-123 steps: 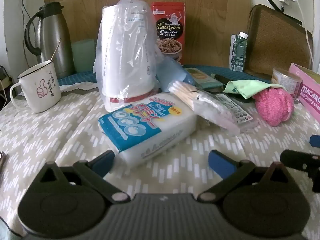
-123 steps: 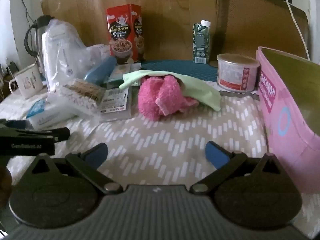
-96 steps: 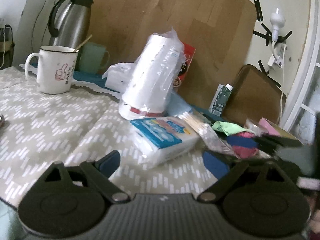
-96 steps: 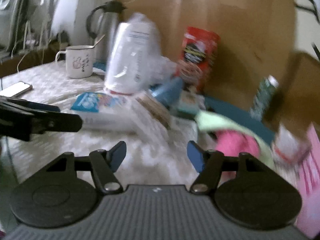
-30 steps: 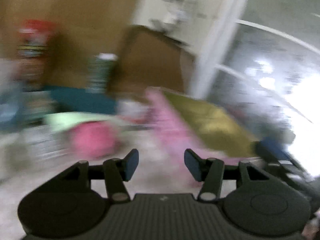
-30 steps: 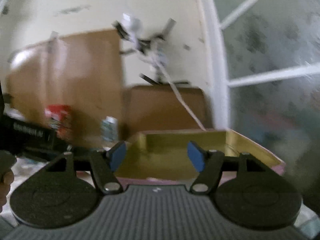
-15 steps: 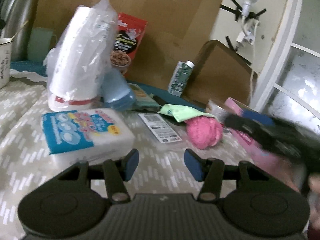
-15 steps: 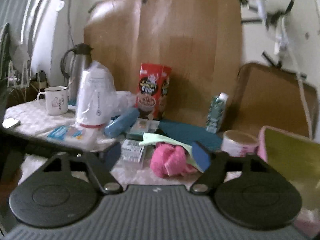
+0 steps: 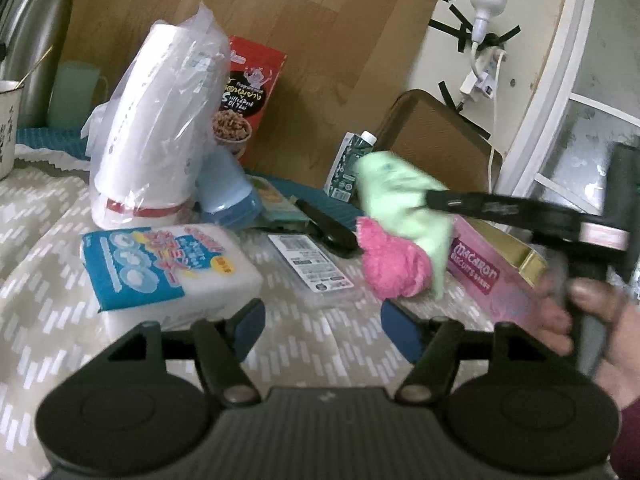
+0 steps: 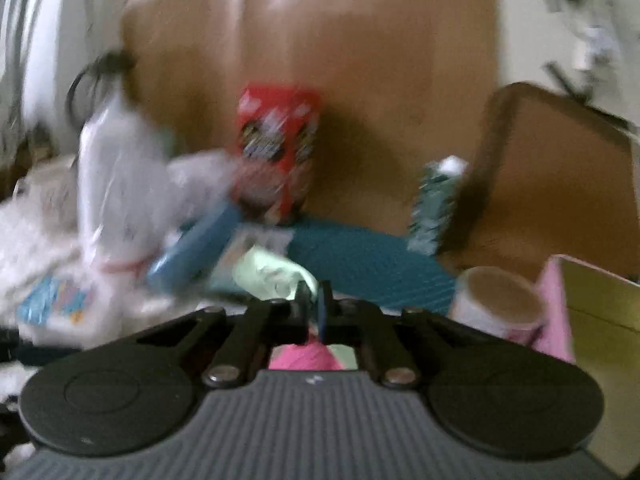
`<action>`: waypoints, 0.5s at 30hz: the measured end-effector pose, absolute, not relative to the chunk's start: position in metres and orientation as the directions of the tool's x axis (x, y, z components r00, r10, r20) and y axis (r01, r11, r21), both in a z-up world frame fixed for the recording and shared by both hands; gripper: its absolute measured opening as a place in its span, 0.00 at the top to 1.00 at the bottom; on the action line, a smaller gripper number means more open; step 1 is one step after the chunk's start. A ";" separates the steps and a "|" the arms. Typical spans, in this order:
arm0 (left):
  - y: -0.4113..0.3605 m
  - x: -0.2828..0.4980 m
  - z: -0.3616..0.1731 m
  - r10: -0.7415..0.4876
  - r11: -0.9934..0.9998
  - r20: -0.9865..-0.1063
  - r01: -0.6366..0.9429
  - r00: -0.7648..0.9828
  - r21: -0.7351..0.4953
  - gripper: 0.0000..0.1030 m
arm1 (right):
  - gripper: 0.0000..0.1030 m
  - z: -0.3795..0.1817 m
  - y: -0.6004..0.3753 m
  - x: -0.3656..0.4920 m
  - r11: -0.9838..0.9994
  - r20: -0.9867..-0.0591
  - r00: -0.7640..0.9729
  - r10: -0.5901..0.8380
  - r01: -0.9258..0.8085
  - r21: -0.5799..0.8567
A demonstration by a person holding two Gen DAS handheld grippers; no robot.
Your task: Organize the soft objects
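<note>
Item: my left claw (image 9: 322,322), lower centre of its view, blue pads spread wide with nothing between them, over the patterned tablecloth (image 9: 40,248).
Item: sponge pack (image 9: 160,268), blue-and-white label, just beyond my left pad, left of centre.
Item: flat labelled packet (image 9: 310,264), centre of frame, beside the sponge pack.
Item: pink fluffy cloth (image 9: 394,264), right of centre, lying on the tablecloth, with the pale green cloth (image 9: 400,200) draped down against it.
Item: my right claw (image 10: 314,300), lower centre of its blurred view, pads pressed together, pinching the green cloth's edge; in the left view its black arm reaches in from the right and the cloth hangs lifted from it.
Item: pink Macaron biscuit box (image 9: 492,276), open, right side, just behind the cloths.
Item: bagged stack of white cups (image 9: 156,128), upper left.
Item: red snack box (image 9: 248,100), behind the cups, against the wooden board.
Item: small green drink carton (image 9: 350,164), upper centre.
</note>
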State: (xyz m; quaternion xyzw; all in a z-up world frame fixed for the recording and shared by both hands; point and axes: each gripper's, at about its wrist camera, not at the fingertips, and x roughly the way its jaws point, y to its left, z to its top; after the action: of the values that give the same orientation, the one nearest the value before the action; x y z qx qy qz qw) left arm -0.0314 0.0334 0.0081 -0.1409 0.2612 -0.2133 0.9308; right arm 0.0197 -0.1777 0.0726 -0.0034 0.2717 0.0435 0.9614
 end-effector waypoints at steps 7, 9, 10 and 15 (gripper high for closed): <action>0.036 -0.034 0.008 -0.483 0.859 -0.421 0.322 0.768 -0.399 0.35 | 0.94 0.091 -0.199 -0.064 0.971 -0.453 0.867 0.208 -0.125 0.206; 0.038 -0.033 0.008 -0.498 0.849 -0.415 0.329 0.761 -0.414 0.35 | 0.94 0.086 -0.195 -0.089 0.952 -0.459 0.844 0.278 -0.178 0.249; 0.038 -0.032 0.008 -0.500 0.847 -0.419 0.327 0.758 -0.418 0.35 | 0.94 0.080 -0.190 -0.099 0.940 -0.479 0.818 0.319 -0.207 0.271; 0.036 -0.034 0.009 -0.508 0.843 -0.444 0.322 0.738 -0.431 0.35 | 0.52 0.046 -0.156 -0.127 0.950 -0.598 0.739 0.311 -0.260 0.174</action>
State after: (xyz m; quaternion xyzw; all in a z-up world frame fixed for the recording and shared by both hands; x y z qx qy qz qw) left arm -0.0338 0.0364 0.0087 -0.1649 0.2827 -0.2263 0.9174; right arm -0.1268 -0.1564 0.0461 0.0394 0.3272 0.1533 0.9316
